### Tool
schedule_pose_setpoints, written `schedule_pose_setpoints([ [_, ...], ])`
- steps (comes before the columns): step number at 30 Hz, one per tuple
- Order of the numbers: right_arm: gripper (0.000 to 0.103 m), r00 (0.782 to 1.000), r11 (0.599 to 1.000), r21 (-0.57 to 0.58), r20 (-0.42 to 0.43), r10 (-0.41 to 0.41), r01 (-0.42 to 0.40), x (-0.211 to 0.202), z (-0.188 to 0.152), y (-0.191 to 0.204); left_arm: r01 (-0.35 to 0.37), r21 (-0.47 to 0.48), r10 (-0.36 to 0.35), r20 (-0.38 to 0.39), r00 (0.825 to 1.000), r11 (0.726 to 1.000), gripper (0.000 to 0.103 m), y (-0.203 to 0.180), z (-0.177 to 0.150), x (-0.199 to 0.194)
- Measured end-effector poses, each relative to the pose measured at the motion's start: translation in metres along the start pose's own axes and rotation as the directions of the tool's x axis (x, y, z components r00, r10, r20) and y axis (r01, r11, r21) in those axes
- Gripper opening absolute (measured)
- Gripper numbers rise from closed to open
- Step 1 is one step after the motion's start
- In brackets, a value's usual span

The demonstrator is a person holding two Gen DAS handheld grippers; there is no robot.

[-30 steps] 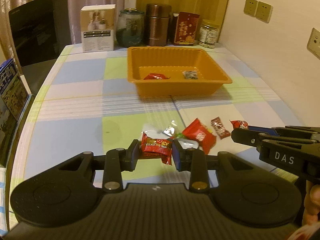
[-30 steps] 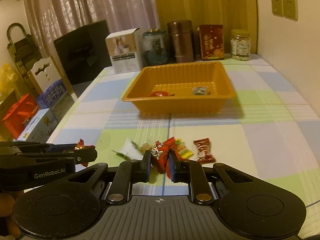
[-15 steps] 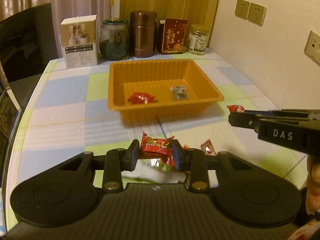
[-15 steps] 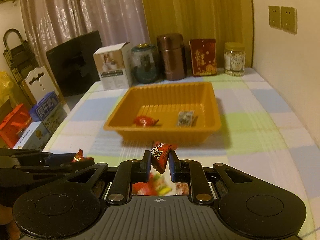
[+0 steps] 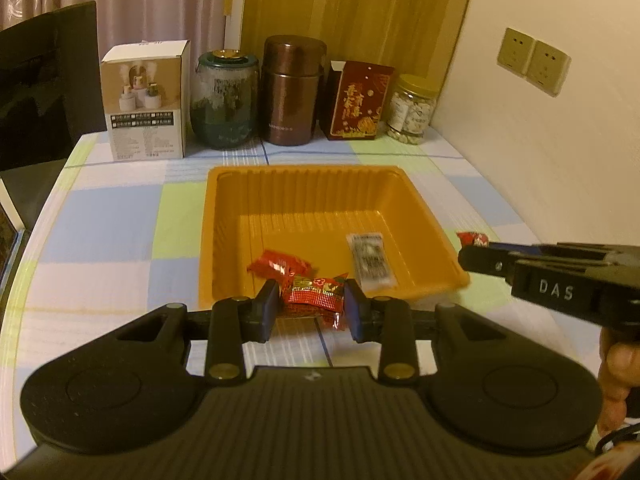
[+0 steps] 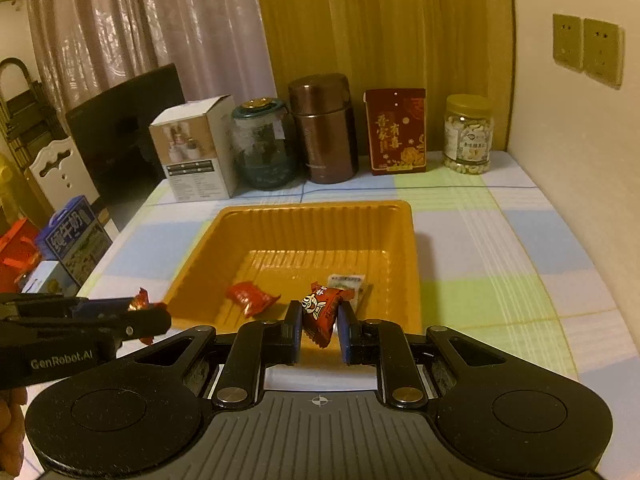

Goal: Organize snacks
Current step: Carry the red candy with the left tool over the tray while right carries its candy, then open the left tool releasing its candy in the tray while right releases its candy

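The left gripper pinches a red candy packet lying crosswise, at the orange tray's near rim. The right gripper clamps a red cartoon-printed candy standing upright (slightly tilted) over the same rim.

This is a home. The desk has a checked cloth; at its far edge stand a jar of nuts, a thermos and a red box. Curtains hang at upper left, wall sockets at upper right.
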State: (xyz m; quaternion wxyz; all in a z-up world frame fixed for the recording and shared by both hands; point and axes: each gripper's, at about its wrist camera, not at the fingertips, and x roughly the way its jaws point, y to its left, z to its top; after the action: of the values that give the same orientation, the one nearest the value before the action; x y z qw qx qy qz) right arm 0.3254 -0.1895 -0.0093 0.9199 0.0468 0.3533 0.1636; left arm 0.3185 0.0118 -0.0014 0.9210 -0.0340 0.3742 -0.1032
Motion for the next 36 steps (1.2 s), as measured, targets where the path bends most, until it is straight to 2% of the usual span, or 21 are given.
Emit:
schedule_pose_setpoints([
  [8, 0.019, 0.999, 0.999, 0.04, -0.032, 0.024, -0.022, 0.038, 0.021, -0.012, -0.009, -0.031, 0.008, -0.017, 1.0, 0.999, 0.031, 0.013, 0.028, 0.039],
  [17, 0.019, 0.998, 0.997, 0.065, -0.059, 0.033, -0.029, 0.065, 0.028, -0.016, -0.018, 0.001, 0.018, -0.047, 0.999, 1.0, 0.033, 0.014, 0.036, 0.069],
  [18, 0.019, 0.998, 0.997, 0.068, -0.06, 0.033, -0.029, 0.067, 0.028, -0.016, -0.017, 0.002, 0.017, -0.053, 0.998, 1.0, 0.035, 0.015, 0.036, 0.073],
  [19, 0.019, 0.998, 0.997, 0.072, -0.062, 0.033, -0.029, 0.068, 0.028, -0.017, -0.022, -0.003, 0.022, -0.06, 0.998, 1.0, 0.046, 0.016, 0.037, 0.076],
  [20, 0.019, 0.997, 0.997, 0.073, -0.064, 0.034, -0.03, 0.069, 0.028, -0.017, -0.031, -0.01, 0.03, -0.059, 0.998, 0.999, 0.052, 0.018, 0.037, 0.077],
  [36, 0.019, 0.994, 0.996, 0.062, -0.079, 0.074, -0.07, 0.075, 0.035, -0.003, -0.064, -0.018, 0.064, -0.048, 0.997, 0.998, 0.052, 0.033, 0.028, 0.057],
])
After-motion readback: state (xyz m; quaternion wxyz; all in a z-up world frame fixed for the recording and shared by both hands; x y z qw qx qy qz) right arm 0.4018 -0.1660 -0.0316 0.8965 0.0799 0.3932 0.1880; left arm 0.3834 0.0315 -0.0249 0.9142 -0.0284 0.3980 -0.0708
